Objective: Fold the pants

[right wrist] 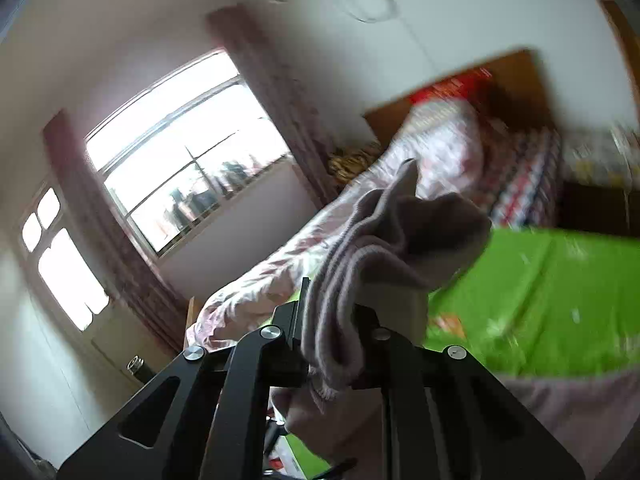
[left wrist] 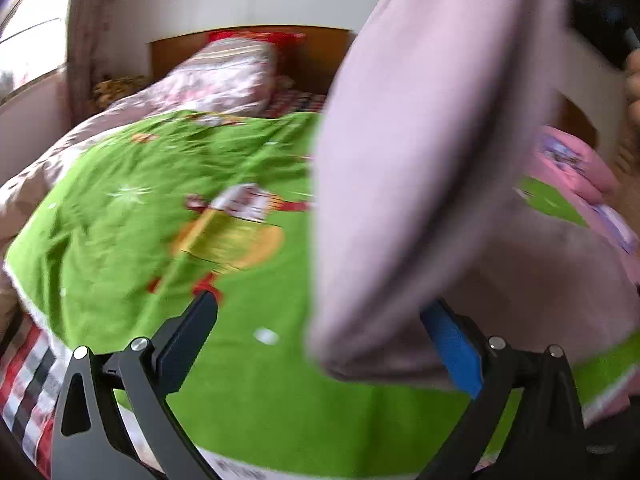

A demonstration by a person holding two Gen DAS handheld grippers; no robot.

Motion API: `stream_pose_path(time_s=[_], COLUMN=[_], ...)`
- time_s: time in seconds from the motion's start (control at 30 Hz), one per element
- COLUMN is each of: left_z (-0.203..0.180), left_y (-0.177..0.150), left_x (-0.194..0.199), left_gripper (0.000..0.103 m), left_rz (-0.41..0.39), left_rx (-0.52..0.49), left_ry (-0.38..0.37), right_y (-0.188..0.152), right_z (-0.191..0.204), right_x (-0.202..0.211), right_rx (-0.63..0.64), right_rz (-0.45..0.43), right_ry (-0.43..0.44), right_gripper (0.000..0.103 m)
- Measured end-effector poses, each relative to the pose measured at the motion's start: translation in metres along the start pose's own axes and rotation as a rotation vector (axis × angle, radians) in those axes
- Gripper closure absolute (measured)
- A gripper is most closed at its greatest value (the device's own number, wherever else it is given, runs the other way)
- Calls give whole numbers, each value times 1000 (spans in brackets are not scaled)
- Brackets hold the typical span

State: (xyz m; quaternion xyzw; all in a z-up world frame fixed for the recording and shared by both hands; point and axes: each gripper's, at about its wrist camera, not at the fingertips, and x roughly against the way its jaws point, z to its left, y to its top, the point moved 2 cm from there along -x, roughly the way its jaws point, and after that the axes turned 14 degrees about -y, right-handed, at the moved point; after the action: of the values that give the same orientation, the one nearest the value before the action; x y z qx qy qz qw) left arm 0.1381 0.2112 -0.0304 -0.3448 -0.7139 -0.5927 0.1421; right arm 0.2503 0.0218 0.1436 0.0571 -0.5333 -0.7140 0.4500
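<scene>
While my right gripper (right wrist: 332, 320) pinches the ribbed edge of the pale pink fabric pants (right wrist: 380, 240), they hang at two o'clock. My left gripper (left wrist: 320, 340) stands spread above the green printed blanket (left wrist: 120, 208).

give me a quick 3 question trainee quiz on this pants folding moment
1. True or false: the right tongs are shut on the pink pants.
2. What stands between the fingers of the left tongs? A) a pillow B) part of the hanging pants, with the fingers wide apart C) a book
3. Fill in: the pants hang above a ___ blanket with a cartoon print.

Key
1. True: a bunched, ribbed edge of the fabric is pinched between the fingers.
2. B: the lower fold of the pants lies by the blue pad, unpressed.
3. green
</scene>
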Motion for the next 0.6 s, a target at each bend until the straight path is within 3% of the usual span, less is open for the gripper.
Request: stream_pose_path(time_s=[0.1,0.23,0.47,0.6], left_z=[26,56,44,41], left_y=[4,-1,-14,-18], left_x=[3,13,-3,-10], left_gripper=[1,1,1,1], left_rz=[-20,-44,34,66], left_rx=[82,197,19,-9], left_ry=[17,-25,96,96], right_y=[3,-16,-74,-141], right_z=[13,-11,-72,-122], right_x=[8,16,42,56], right_rx=[25,-6,-153,-238], right_rz=[-20,3,55,128], right_ry=[20,-19,-133,-314], right_gripper=[88,88,88,88])
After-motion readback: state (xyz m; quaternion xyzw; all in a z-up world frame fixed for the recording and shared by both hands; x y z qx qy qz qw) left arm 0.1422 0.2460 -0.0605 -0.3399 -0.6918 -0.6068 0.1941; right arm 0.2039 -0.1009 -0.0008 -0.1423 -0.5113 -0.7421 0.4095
